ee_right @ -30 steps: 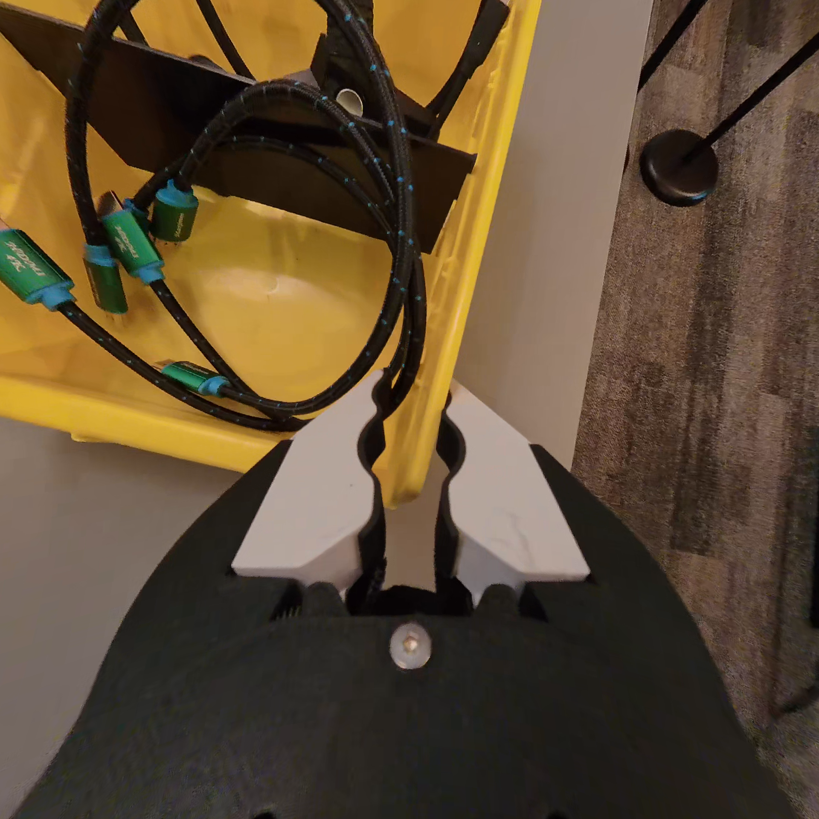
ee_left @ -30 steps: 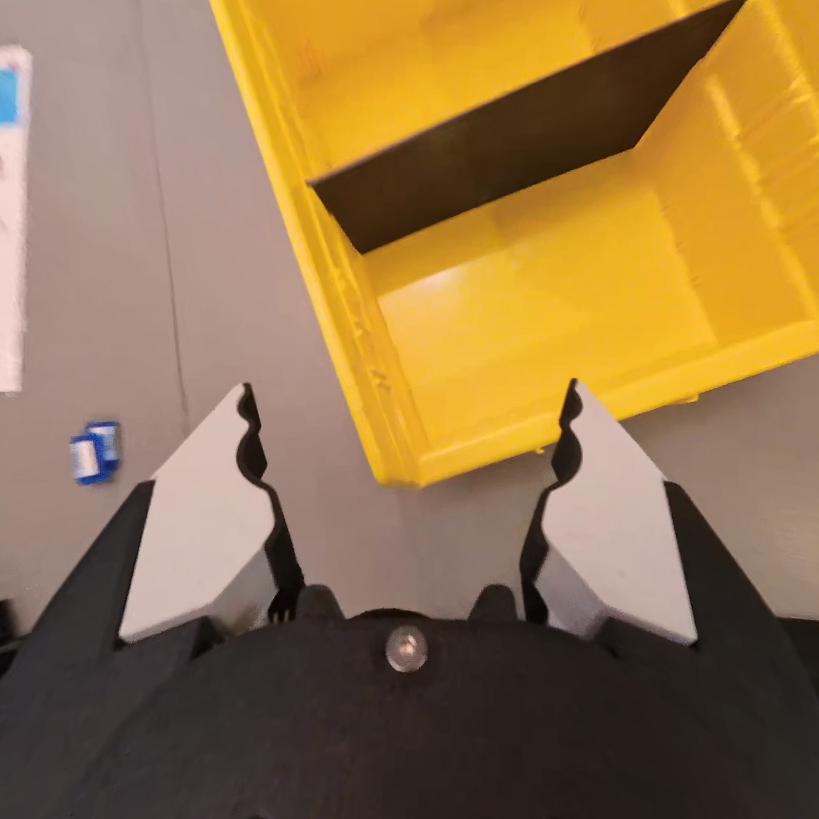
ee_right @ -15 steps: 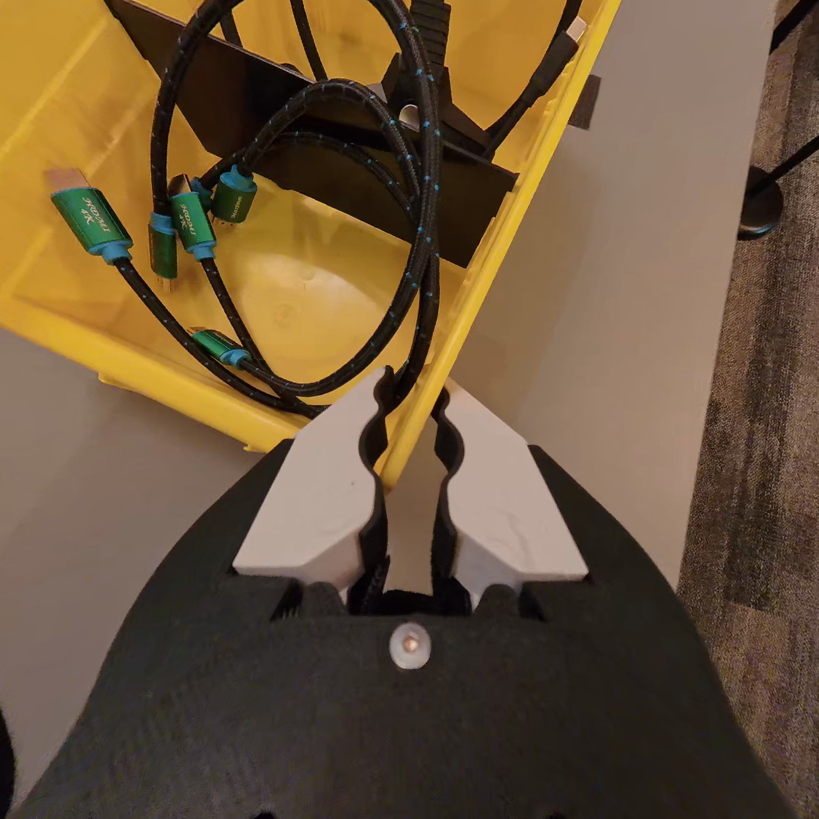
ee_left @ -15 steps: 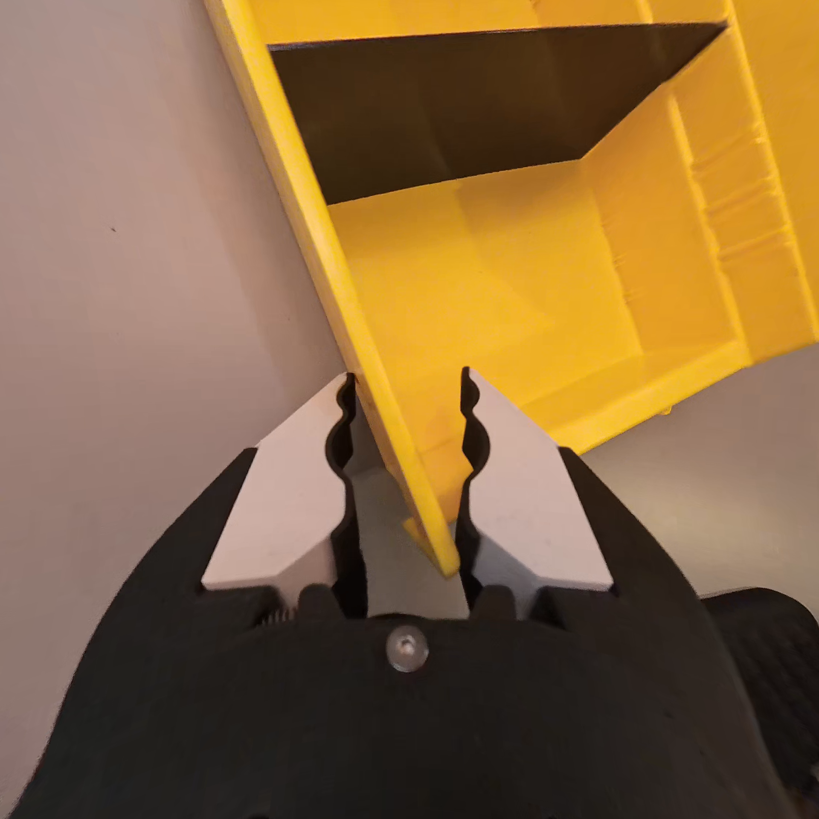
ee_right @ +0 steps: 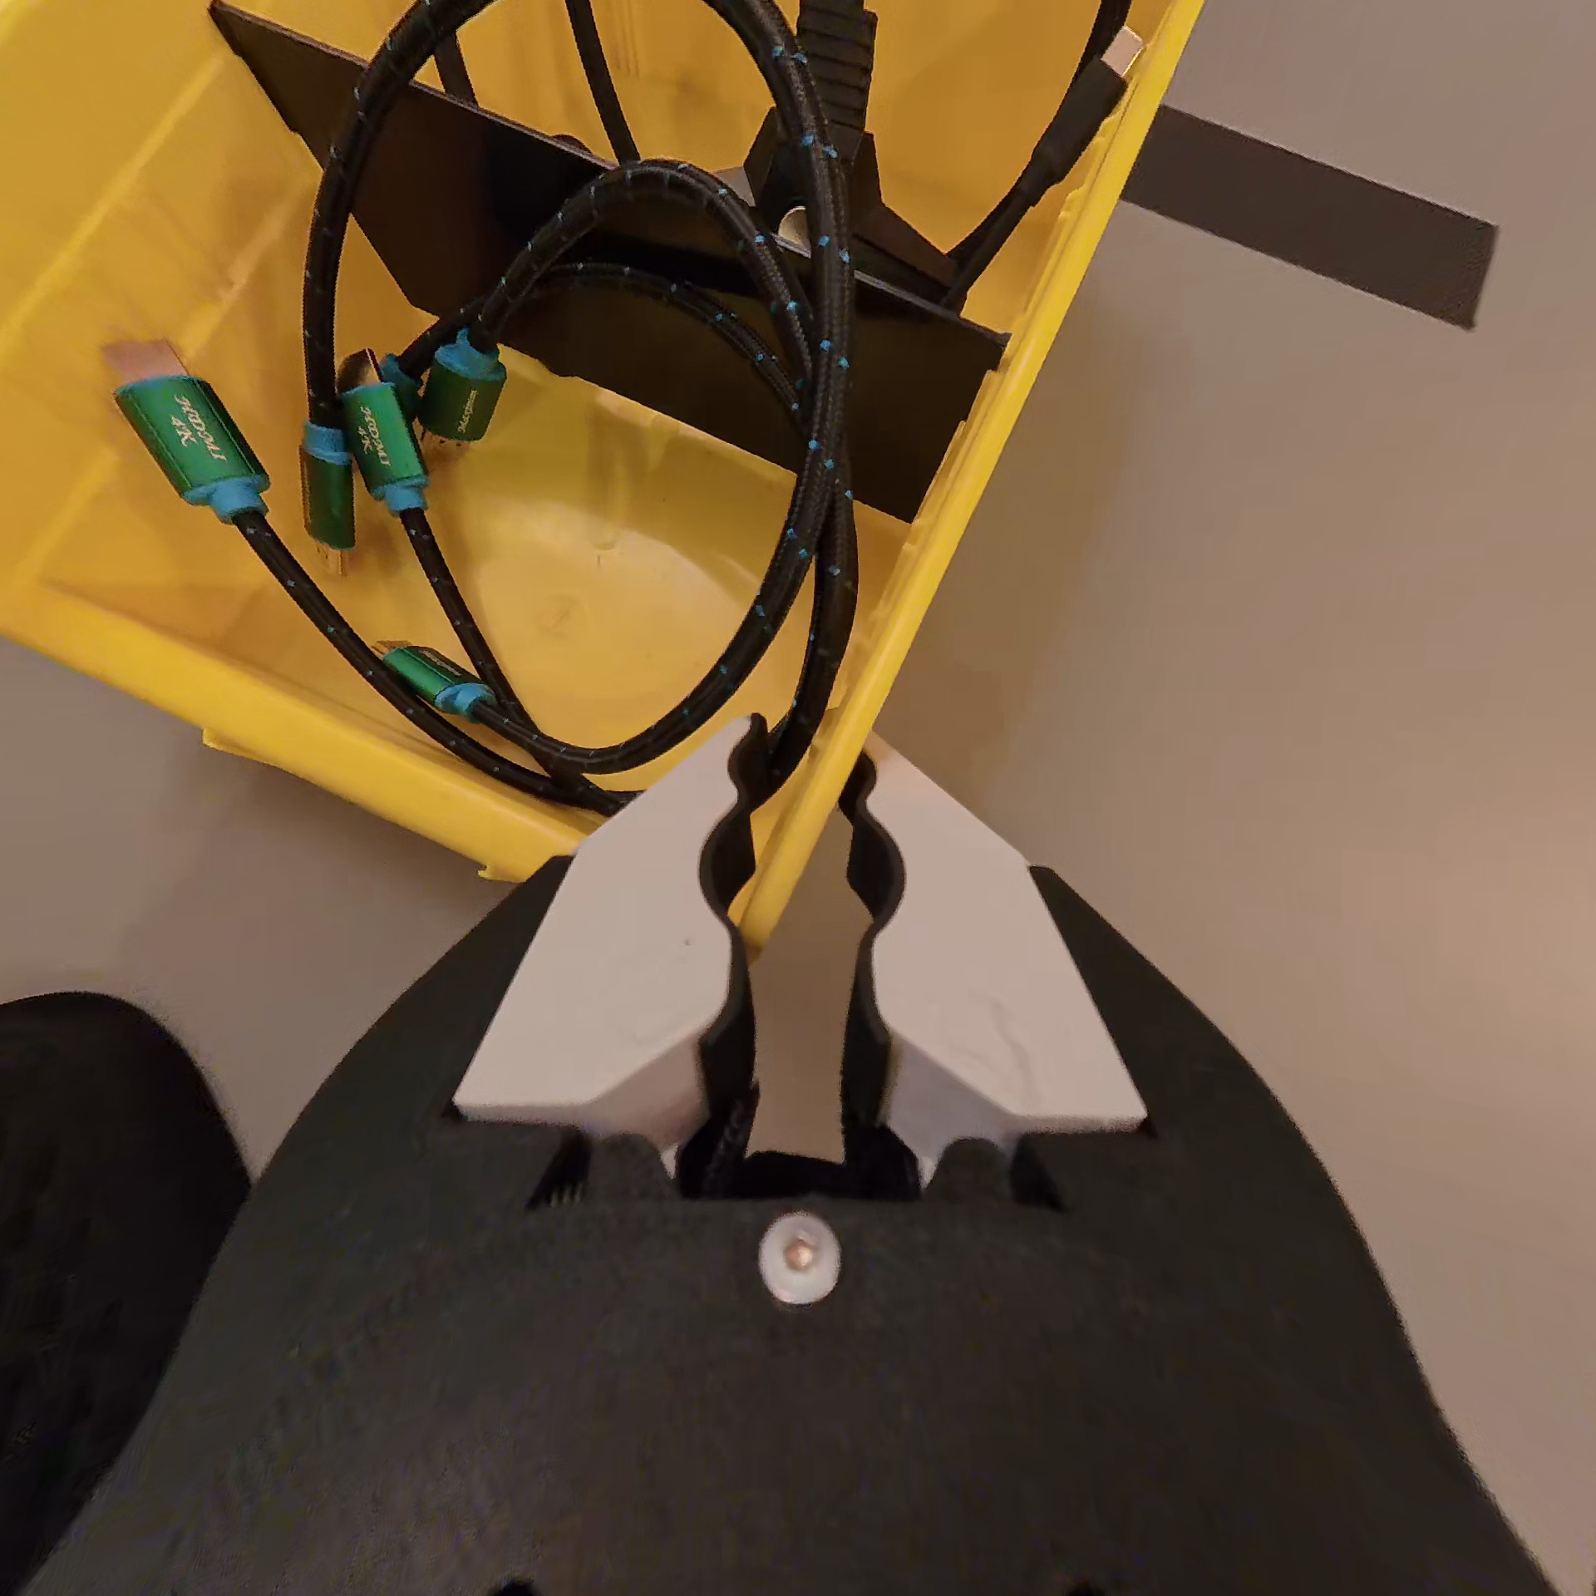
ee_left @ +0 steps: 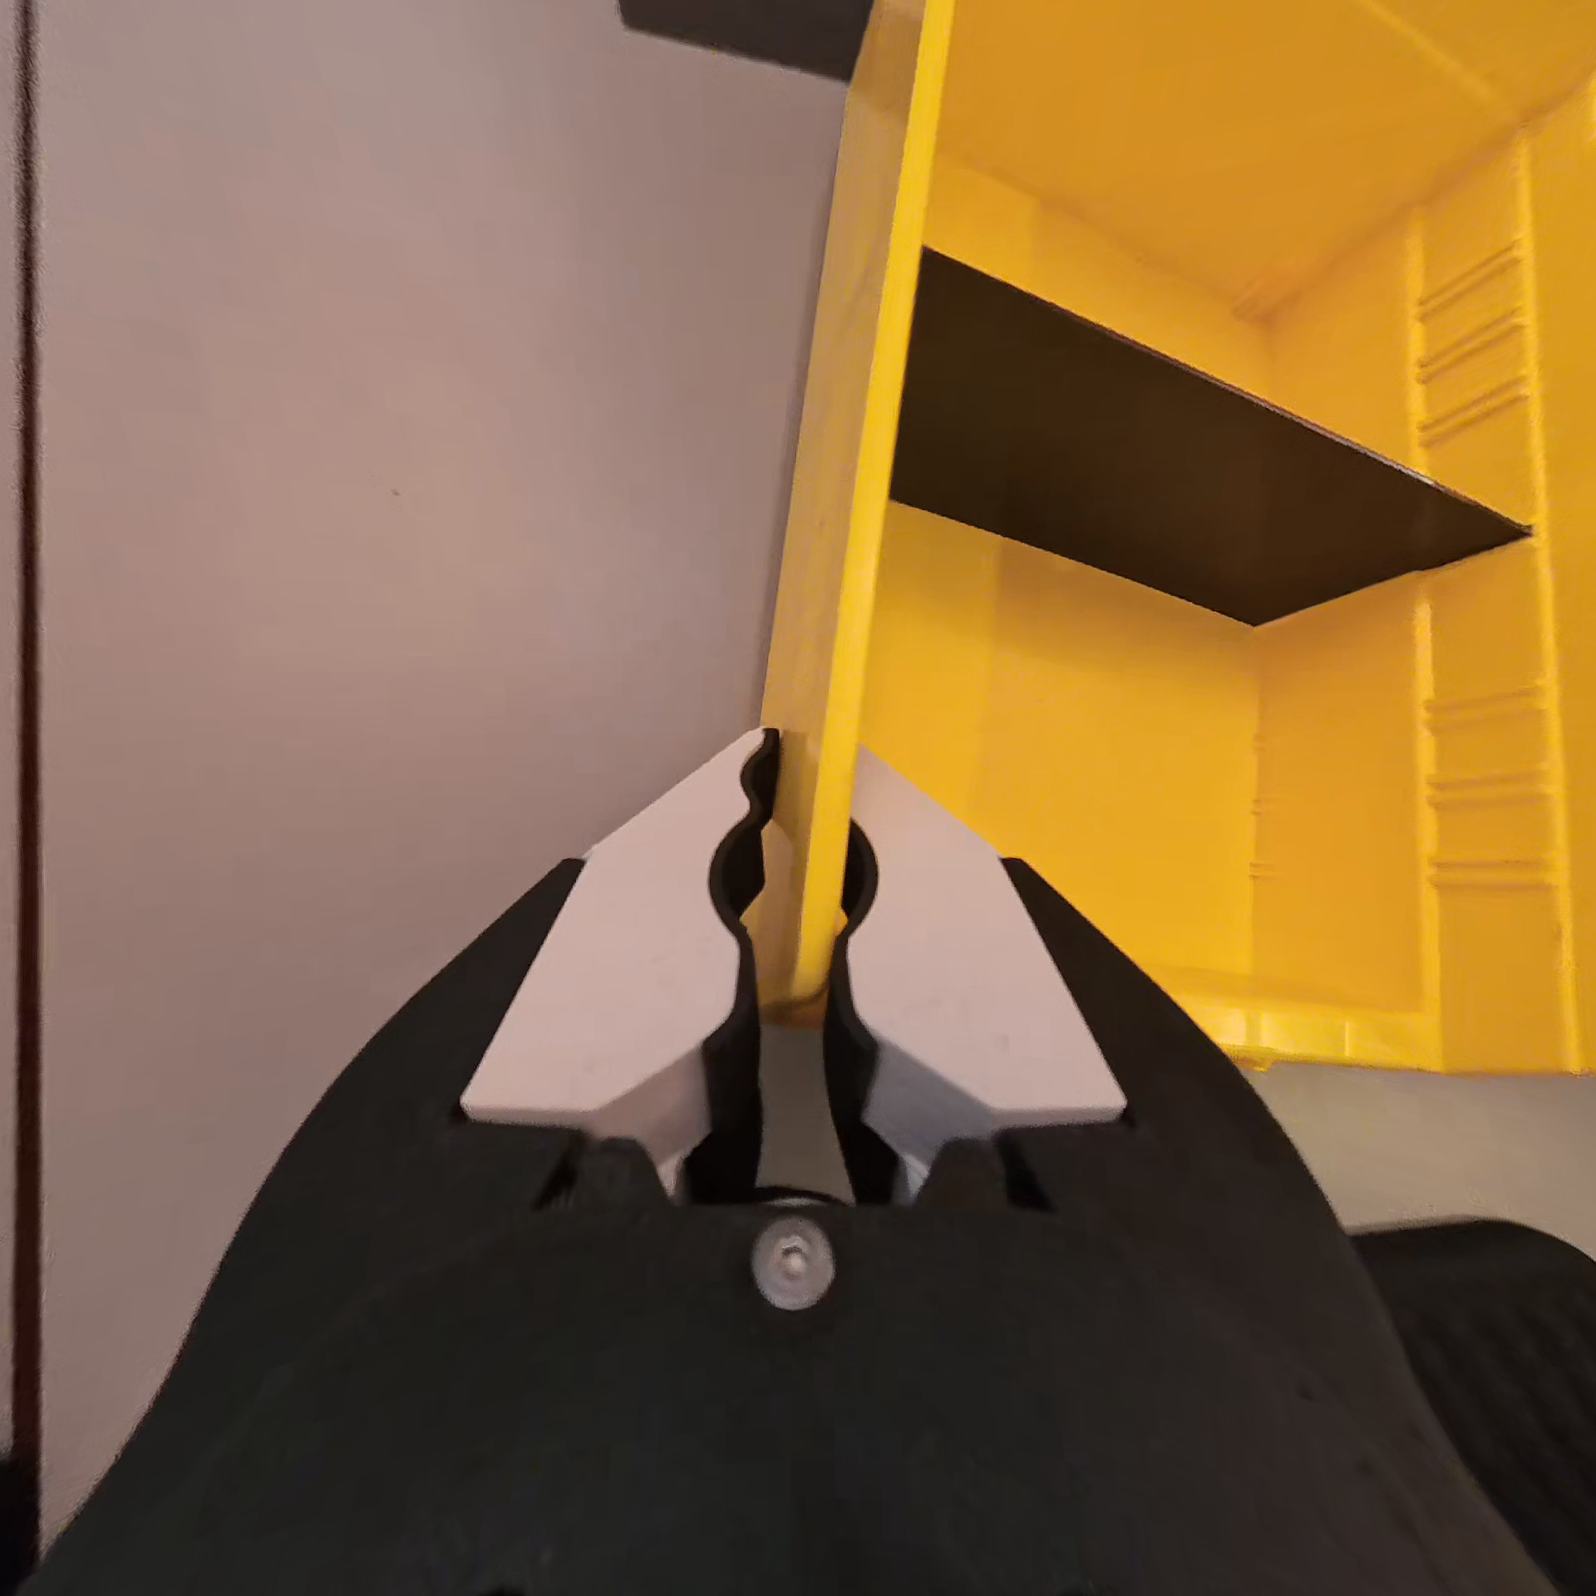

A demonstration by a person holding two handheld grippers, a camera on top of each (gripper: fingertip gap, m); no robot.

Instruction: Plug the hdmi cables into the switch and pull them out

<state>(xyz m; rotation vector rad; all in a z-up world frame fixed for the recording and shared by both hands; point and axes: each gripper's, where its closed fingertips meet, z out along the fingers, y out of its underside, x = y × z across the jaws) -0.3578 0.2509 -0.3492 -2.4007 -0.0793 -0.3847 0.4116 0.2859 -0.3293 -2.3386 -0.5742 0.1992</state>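
Note:
A yellow bin (ee_right: 950,518) sits on a grey table. My right gripper (ee_right: 807,734) is shut on the bin's right wall near the front corner. Inside lie several black braided HDMI cables (ee_right: 803,414) with green plugs (ee_right: 190,440). One loop runs down against my inner fingertip. A black device (ee_right: 872,216) with cables attached is partly hidden behind the black divider (ee_right: 691,345). My left gripper (ee_left: 812,743) is shut on the bin's left wall (ee_left: 864,518). The compartments it shows hold nothing, either side of a black divider (ee_left: 1166,484).
A strip of black tape (ee_right: 1295,216) lies on the table right of the bin. The left gripper's black body (ee_right: 86,1209) shows at the lower left of the right wrist view. A dark line (ee_left: 26,604) runs along the table's left side. The grippers' ends are close to 80 cm from one another.
My left gripper moved from open beside the bin to shut on its left wall. My right gripper stayed shut on the right wall. The bin has turned and the carpeted floor has left view.

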